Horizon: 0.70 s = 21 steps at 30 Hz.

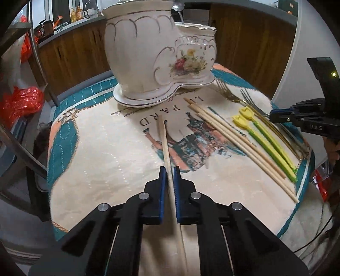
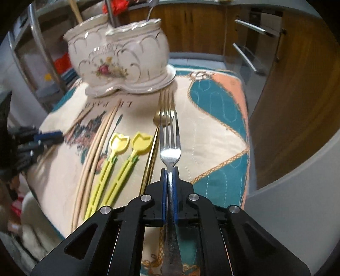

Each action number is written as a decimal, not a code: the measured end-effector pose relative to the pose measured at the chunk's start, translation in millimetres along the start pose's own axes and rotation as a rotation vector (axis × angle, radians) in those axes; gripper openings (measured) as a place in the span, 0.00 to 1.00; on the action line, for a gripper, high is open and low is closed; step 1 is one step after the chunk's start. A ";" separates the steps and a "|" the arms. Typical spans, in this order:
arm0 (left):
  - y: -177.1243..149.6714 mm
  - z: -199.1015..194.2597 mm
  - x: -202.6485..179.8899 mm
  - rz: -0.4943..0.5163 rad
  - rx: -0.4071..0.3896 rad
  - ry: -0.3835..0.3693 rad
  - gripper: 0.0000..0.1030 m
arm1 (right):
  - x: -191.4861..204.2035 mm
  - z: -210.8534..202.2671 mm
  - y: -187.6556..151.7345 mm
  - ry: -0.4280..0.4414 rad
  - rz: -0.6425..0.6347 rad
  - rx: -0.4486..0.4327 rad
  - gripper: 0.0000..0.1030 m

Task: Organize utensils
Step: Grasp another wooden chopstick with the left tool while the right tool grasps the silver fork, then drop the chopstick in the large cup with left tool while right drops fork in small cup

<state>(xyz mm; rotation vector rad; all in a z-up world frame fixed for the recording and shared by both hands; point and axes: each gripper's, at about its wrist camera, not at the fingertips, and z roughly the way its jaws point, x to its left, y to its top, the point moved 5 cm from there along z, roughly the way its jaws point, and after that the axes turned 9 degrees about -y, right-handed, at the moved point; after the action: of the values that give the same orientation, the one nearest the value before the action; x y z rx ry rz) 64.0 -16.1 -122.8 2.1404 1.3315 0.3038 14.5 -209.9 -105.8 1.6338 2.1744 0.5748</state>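
Observation:
My left gripper (image 1: 169, 172) is shut on a wooden chopstick (image 1: 164, 140) that runs forward between its blue pads over the printed cloth (image 1: 102, 152). My right gripper (image 2: 169, 172) is shut on the neck of a silver fork (image 2: 170, 146), tines pointing toward the white floral ceramic utensil holder (image 2: 119, 63). The same holder (image 1: 148, 53) stands at the cloth's far edge in the left wrist view. Left on the cloth lie several wooden chopsticks (image 1: 231, 138), two yellow tulip-topped green sticks (image 1: 267, 140) and gold cutlery (image 1: 229, 93). The right gripper (image 1: 274, 115) shows at the right edge there.
The cloth covers a small raised surface with drop-offs on all sides. Wooden cabinets (image 2: 297, 85) and a grey counter stand behind. Red plastic bags (image 1: 19, 102) and a metal frame (image 1: 36, 53) are at the left. A spoon handle (image 2: 149, 12) sticks out of the holder.

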 end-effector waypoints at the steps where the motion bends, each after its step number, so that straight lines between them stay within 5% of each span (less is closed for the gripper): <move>1: -0.1 0.9 -0.8 0.004 0.009 -0.002 0.07 | 0.3 0.4 -0.1 -0.001 -0.008 0.010 0.07; 8: 3.6 5.5 -3.9 0.015 0.010 0.015 0.09 | -0.4 3.5 0.4 -0.007 -0.003 0.014 0.13; 12: 5.0 6.7 -0.8 0.011 -0.005 0.012 0.09 | -1.5 4.0 0.9 -0.010 0.012 -0.018 0.07; 21: 4.9 -1.4 3.2 0.040 -0.041 0.005 0.06 | 1.8 -19.2 1.2 -0.004 0.026 -0.175 0.06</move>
<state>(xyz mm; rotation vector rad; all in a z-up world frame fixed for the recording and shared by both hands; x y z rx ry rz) 68.4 -14.4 -119.1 2.1357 1.2759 0.3490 5.1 -209.9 -88.9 1.5707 2.0396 0.7464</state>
